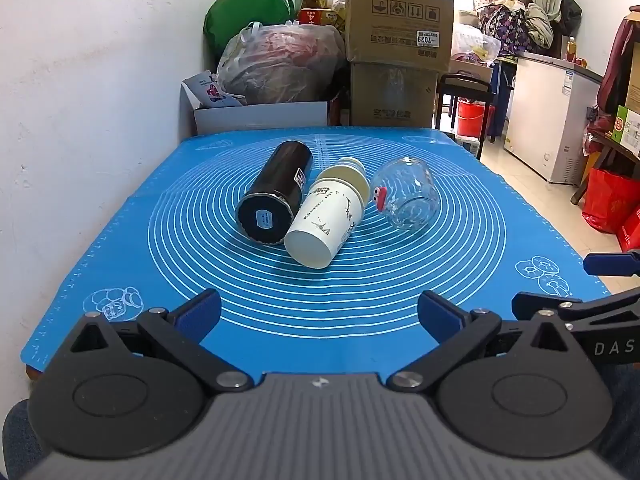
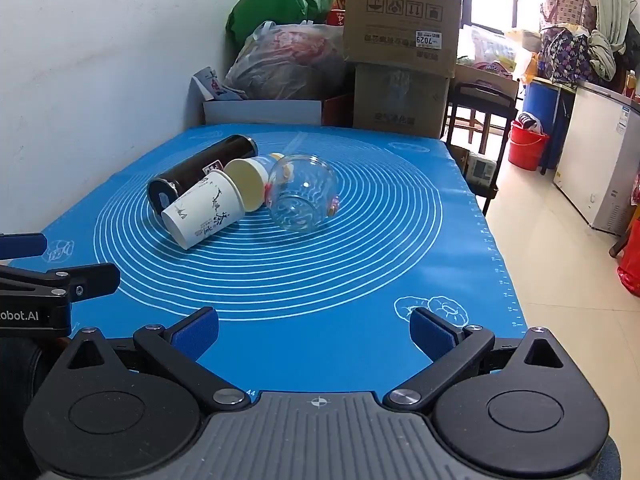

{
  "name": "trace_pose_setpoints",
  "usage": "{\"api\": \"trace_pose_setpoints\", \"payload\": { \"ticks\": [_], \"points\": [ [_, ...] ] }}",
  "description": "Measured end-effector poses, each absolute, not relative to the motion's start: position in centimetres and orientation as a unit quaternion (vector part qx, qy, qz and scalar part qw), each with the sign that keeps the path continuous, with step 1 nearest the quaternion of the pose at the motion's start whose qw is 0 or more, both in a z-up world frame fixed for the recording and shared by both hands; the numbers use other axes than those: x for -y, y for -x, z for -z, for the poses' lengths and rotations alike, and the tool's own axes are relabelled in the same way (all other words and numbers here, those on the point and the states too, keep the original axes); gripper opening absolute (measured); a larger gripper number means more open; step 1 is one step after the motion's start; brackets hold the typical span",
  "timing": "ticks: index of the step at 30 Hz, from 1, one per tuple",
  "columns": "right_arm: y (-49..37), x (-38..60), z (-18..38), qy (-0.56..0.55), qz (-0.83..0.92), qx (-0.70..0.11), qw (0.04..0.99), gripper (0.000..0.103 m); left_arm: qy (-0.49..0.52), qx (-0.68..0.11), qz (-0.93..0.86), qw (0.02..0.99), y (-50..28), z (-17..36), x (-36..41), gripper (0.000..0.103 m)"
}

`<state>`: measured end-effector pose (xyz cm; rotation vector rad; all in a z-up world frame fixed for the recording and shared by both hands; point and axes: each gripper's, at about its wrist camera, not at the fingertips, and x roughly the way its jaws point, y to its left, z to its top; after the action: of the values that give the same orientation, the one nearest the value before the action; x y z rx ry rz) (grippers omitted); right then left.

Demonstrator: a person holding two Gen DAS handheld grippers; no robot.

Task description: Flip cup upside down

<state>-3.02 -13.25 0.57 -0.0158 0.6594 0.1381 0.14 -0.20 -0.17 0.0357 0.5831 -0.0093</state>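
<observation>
Nothing of the flip appears begun, judging by how things lie. Nearest, the left gripper and the right gripper both hover over the near edge of the blue silicone baking mat that covers the tabletop, each with its jaws spread wide and holding nothing; both are well apart from the cups. Farther on, at the middle of the mat's ring pattern, three vessels lie on their sides in a row. The white paper cup with black calligraphy is in the middle, its base toward the near side and a second cream-coloured cup nested at its far end. Just left of it, apparently touching, lies the black cylindrical tumbler. Just right of it lies the clear glass cup with a red cartoon sticker. None stands on its rim, so the whole job is left: reach in, close on a cup, turn it mouth-down and set it standing. Which cup is meant cannot be told.
</observation>
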Motion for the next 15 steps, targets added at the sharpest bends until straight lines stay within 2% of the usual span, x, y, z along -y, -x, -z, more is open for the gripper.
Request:
{"api": "trace_pose_setpoints", "payload": {
  "ticks": [15],
  "points": [
    [2.83, 12.94, -0.40, 0.010, -0.071, -0.324, 0.943, 0.103, -0.015, -0.289, 0.005, 0.957, -0.13, 0.39, 0.14, 0.103]
  ]
}}
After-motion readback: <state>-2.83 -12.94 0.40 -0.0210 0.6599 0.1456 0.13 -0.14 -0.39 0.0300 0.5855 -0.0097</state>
